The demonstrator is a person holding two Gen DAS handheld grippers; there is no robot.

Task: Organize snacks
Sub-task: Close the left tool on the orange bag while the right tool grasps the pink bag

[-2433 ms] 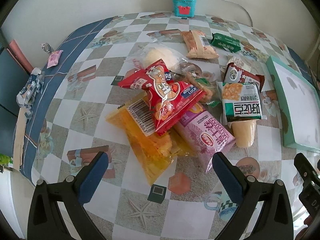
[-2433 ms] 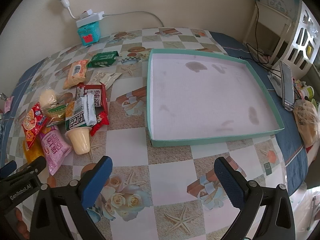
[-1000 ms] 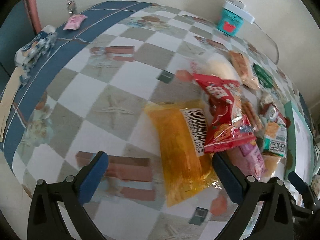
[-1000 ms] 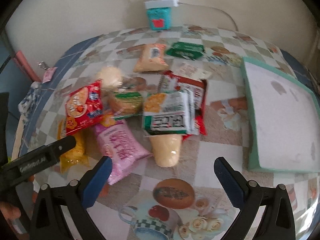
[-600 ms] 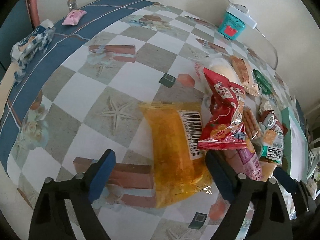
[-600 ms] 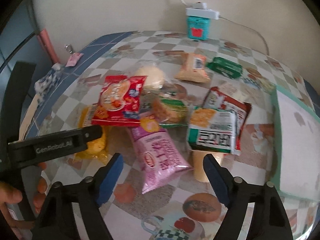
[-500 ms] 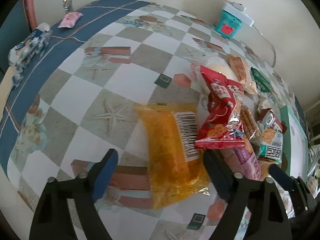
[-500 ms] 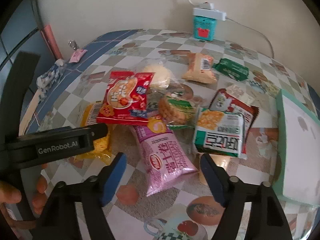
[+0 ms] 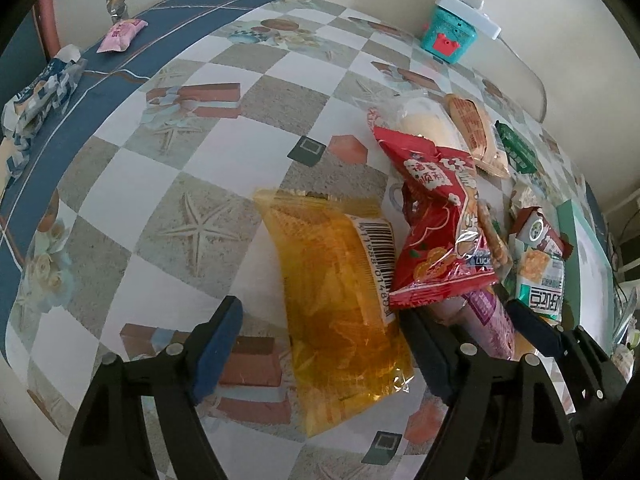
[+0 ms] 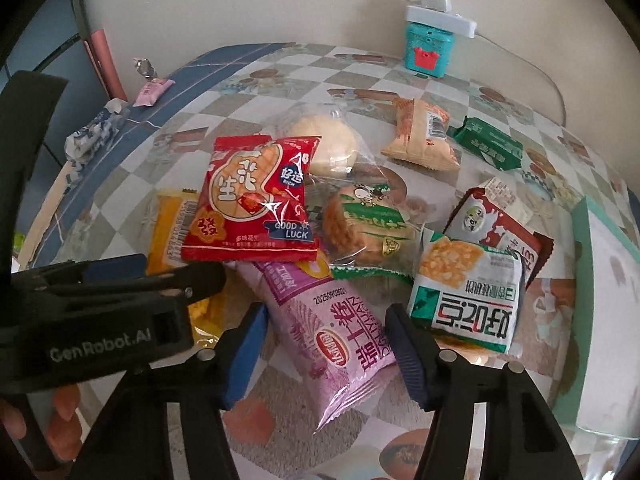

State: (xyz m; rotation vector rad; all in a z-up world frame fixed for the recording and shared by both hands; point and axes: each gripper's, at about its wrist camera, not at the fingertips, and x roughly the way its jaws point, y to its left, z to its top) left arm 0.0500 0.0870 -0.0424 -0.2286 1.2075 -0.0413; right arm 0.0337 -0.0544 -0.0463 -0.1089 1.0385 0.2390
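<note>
A pile of snack packets lies on the chequered table. My left gripper (image 9: 320, 348) points down over a yellow packet (image 9: 336, 292); its jaws are closing, the packet lies between them, and a gap shows at the left pad. My right gripper (image 10: 326, 354) straddles a pink packet (image 10: 340, 328), jaws closing, pads close to its sides without squeezing it. A red peanut packet (image 10: 256, 200) lies on top of both packets. The left gripper (image 10: 120, 288) also shows at the left of the right wrist view. The teal tray (image 10: 580, 240) is at the right edge.
A green-white packet (image 10: 468, 292), cracker pack (image 10: 364, 224), round bun (image 10: 328, 148), orange packet (image 10: 420, 136) and green packet (image 10: 488, 144) lie behind. A teal box (image 10: 428, 48) with a power strip stands by the wall. A pink candy (image 10: 152, 90) sits near the far left edge.
Both grippers' jaws have narrowed. The right gripper swung left from the tray side to the pile and now has the pink packet between its fingers. The left gripper hardly moved.
</note>
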